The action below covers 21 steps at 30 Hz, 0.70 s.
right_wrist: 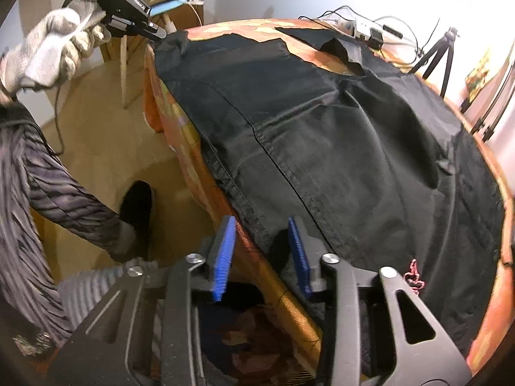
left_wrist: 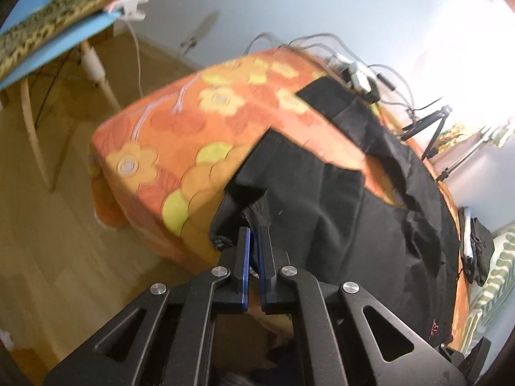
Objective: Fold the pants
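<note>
**Onlooker 1:** Pants [right_wrist: 322, 122], black, lie spread over most of the bench [left_wrist: 154, 148] with its orange flowered cover, one edge along the near side. Look at the left claw [left_wrist: 254, 234]: its blue pads are pinched nearly together on a bunched bit of the fabric at the near left corner.

**Onlooker 2:** And the right claw [right_wrist: 262, 251]? Its jaws stand partly apart, straddling the hem at the near edge. I can't tell whether the pads press the cloth yet.

**Onlooker 1:** I'd want that one closed firmly on the hem before anything lifts. Then both should rise together, level, so the edge stays taut and carries over in one straight fold toward the far side.

**Onlooker 2:** Mind the far edge, too. Cables and a small white box [right_wrist: 363, 29] sit there, just beside the cloth, and could snag it.
</note>
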### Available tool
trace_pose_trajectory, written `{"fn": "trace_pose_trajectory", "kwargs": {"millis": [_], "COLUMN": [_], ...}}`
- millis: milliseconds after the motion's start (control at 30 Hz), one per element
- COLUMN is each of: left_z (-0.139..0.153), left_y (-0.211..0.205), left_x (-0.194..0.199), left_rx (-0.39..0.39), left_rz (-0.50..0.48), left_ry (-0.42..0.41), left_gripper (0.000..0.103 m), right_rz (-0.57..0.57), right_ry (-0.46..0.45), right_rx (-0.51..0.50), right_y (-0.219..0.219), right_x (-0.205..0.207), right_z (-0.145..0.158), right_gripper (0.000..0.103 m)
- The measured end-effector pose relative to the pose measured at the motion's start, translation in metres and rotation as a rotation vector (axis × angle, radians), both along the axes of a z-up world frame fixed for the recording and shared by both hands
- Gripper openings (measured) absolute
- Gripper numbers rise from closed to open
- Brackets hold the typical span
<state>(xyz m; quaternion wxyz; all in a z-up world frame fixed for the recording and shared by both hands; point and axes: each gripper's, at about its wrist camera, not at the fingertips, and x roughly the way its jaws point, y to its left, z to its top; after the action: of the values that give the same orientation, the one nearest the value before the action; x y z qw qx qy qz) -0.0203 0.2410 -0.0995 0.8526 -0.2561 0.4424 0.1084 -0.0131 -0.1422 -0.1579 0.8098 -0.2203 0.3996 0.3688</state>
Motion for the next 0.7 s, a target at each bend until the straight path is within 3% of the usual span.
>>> {"fn": "trace_pose_trajectory", "kwargs": {"millis": [33,167,233,533,700], "left_z": [0.002,0.009,0.01,0.002,-0.003], "left_y": [0.0,-0.002,-0.002,0.007,0.003], "left_x": [0.001,0.004,0.004,-0.004,-0.006], "left_rx": [0.004,0.011,0.007,0.025,0.022], "left_rz": [-0.001,0.003,0.002,0.024,-0.015], "left_ry": [-0.008,-0.03,-0.033,-0.009,0.02], "left_gripper": [0.003,0.003,0.003,0.003,0.004], "right_rz": [-0.008,-0.023,-0.021,-0.05,-0.066], "right_ry": [0.003,0.013,0.011,-0.038,-0.071], "right_rx": [0.001,0.012,0.013,0.043,0.045], "right_y": [-0.001,-0.002,-0.002,-0.005,-0.004], "right_x": [0.001,0.005,0.004,0.006,0.012], "right_z": [0.0,0.002,0.002,0.019,0.027], "right_gripper": [0.019,0.016,0.009,0.006,0.005]}}
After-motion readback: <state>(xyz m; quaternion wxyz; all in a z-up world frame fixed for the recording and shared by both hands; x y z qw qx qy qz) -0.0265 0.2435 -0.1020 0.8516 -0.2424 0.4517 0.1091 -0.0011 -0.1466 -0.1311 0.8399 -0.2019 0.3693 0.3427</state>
